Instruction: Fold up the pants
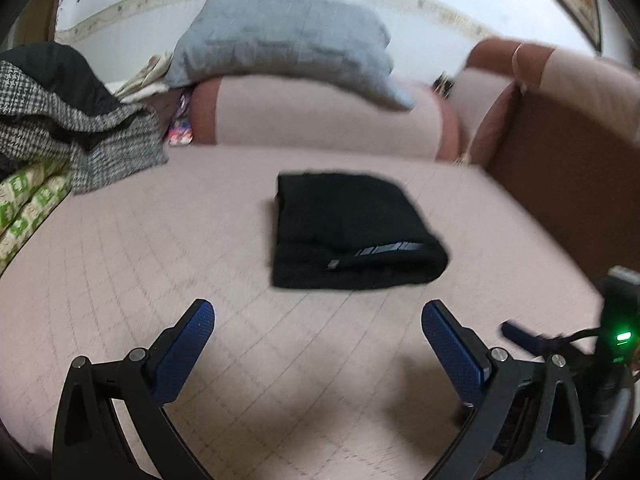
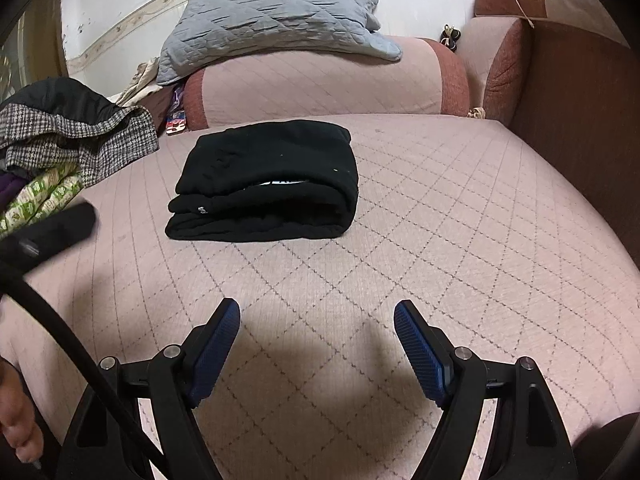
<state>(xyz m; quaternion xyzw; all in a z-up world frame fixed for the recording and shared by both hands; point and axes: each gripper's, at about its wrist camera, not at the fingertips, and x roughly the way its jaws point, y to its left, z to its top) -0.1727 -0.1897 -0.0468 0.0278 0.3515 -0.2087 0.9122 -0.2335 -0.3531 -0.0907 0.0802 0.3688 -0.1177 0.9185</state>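
The black pants (image 1: 352, 232) lie folded into a compact rectangle on the pink quilted sofa seat (image 1: 160, 248). They also show in the right wrist view (image 2: 268, 184), left of centre, with a white label showing in the fold. My left gripper (image 1: 318, 314) is open and empty, above the seat just in front of the pants. My right gripper (image 2: 316, 312) is open and empty, in front of and to the right of the pants. Neither gripper touches the pants.
A pile of clothes with a houndstooth garment (image 2: 80, 136) and a green-patterned cloth (image 2: 40, 200) sits at the left. A grey quilted cushion (image 2: 276, 12) rests on the pink backrest bolster (image 2: 320, 84). The brown sofa arm (image 2: 580, 120) bounds the right side.
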